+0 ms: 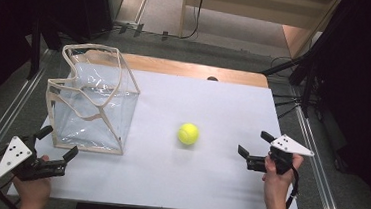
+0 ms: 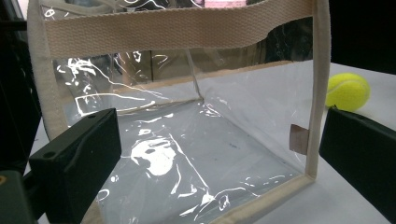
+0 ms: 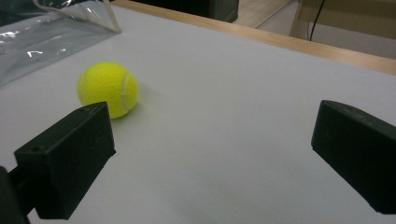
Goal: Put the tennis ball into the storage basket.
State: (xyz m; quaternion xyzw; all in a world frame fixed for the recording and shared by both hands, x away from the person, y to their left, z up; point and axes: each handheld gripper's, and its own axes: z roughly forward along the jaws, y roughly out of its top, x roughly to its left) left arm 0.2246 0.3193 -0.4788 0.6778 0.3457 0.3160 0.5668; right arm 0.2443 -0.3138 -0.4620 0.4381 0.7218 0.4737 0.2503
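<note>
One round tennis ball (image 1: pixel 188 134), no long axis.

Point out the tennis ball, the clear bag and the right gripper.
tennis ball (image 1: pixel 188 134): high view, middle of the ball.
clear bag (image 1: pixel 94 122): high view, front wall.
right gripper (image 1: pixel 251 149): high view, midway between its fingers.

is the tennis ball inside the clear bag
No, the tennis ball lies on the white table, out in the open to the right of the clear bag.
</note>
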